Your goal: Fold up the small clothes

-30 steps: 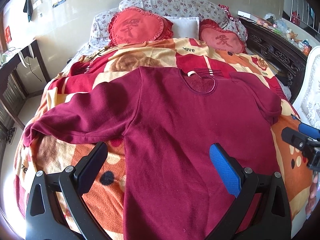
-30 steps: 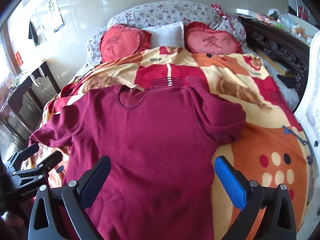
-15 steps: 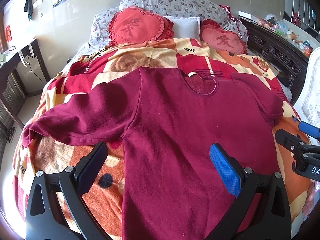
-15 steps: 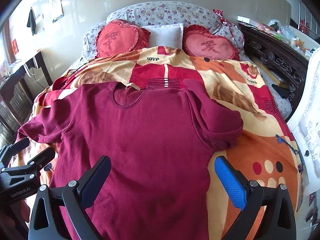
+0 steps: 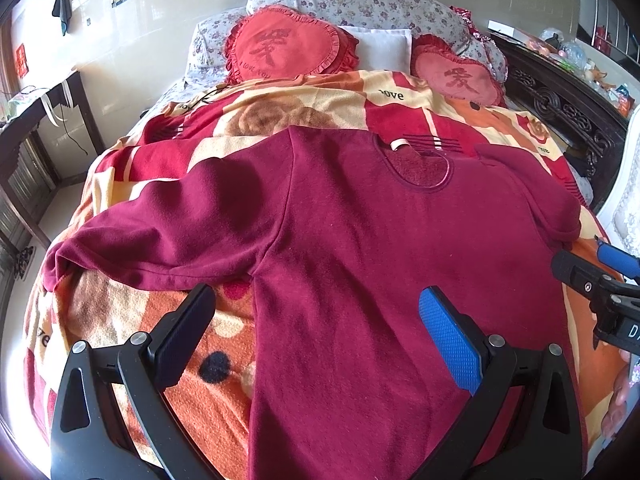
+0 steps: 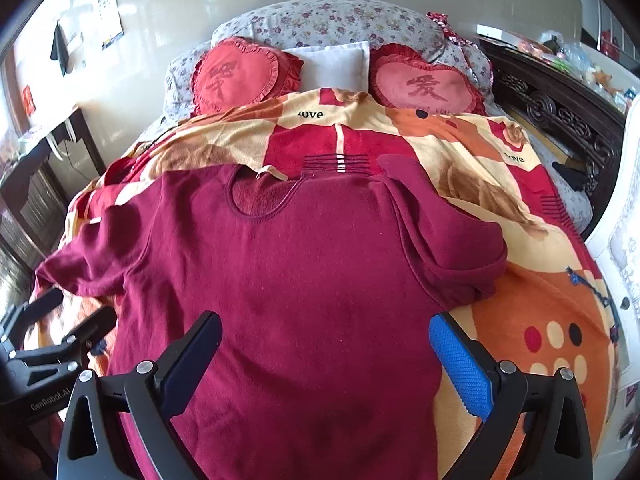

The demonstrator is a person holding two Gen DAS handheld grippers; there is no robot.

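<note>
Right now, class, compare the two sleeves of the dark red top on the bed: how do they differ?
The left sleeve lies stretched out sideways, flat on the blanket; the right sleeve is doubled back over the top's shoulder. So the left one shows its full length and the right one looks short and bunched. Both are the same dark red fabric.

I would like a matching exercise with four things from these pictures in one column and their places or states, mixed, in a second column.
1. dark red long-sleeved shirt
2. white rectangular pillow
3. left hand-held gripper
4. patterned orange and red blanket

a. between two heart cushions
b. open
c. lying flat, spread out
d. under the shirt

Pairs: 1-c, 2-a, 3-b, 4-d
</note>
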